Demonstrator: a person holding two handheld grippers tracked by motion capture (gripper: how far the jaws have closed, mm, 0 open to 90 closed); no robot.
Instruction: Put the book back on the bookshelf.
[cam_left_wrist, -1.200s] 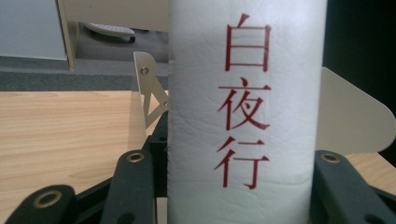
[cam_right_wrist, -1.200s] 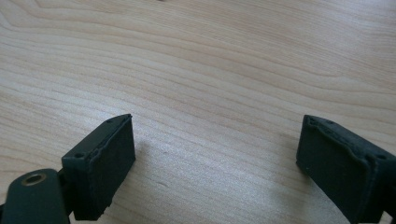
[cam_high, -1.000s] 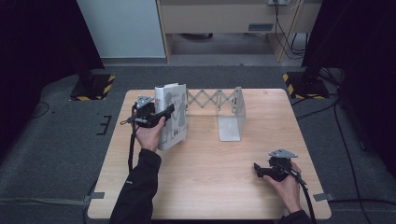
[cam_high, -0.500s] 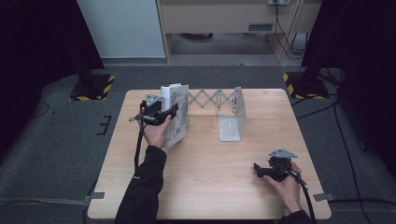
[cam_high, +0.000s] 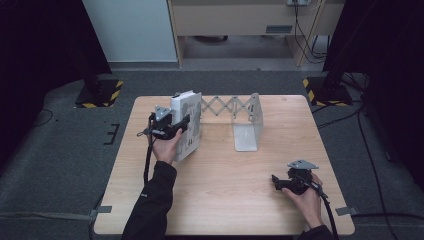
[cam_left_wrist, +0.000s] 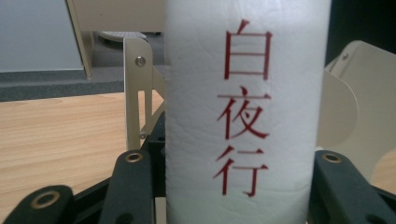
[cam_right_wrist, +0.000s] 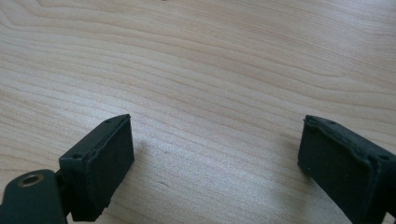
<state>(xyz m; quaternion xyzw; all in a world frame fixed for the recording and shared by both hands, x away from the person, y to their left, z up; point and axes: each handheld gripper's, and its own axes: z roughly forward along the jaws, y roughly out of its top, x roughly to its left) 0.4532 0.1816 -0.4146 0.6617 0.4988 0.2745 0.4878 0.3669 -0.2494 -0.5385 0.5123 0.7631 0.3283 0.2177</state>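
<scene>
A person sits at a light wooden tabletop (cam_high: 225, 200), holding a black two-jaw gripper in each hand. The left gripper (cam_high: 186, 121) is clamped on a thick white book (cam_high: 189, 125), which stands upright on the far left part of the tabletop, its spine facing the person's left hand (cam_high: 166, 147). In the left gripper view, the book's white spine (cam_left_wrist: 243, 112) stands between the two black jaws, which press against its two sides; three red characters run down the spine from top to bottom. Behind the book, in that same view, cream-coloured metal plates of an expanding bookend rack (cam_left_wrist: 135, 93) rise on both sides. From the high view, the rack (cam_high: 235, 107) stretches as a zigzag lattice from just behind the book towards the right, ending in an L-shaped white plate (cam_high: 247, 132) that lies partly flat on the wood; the book touches or stands just beside the rack's left end. The right gripper (cam_high: 274, 180) rests low near the front right corner of the tabletop, well apart from the book and rack, held in the person's right hand (cam_high: 307, 200). In the right gripper view, its jaws stand wide apart over bare wood (cam_right_wrist: 210, 84), with nothing between them.
</scene>
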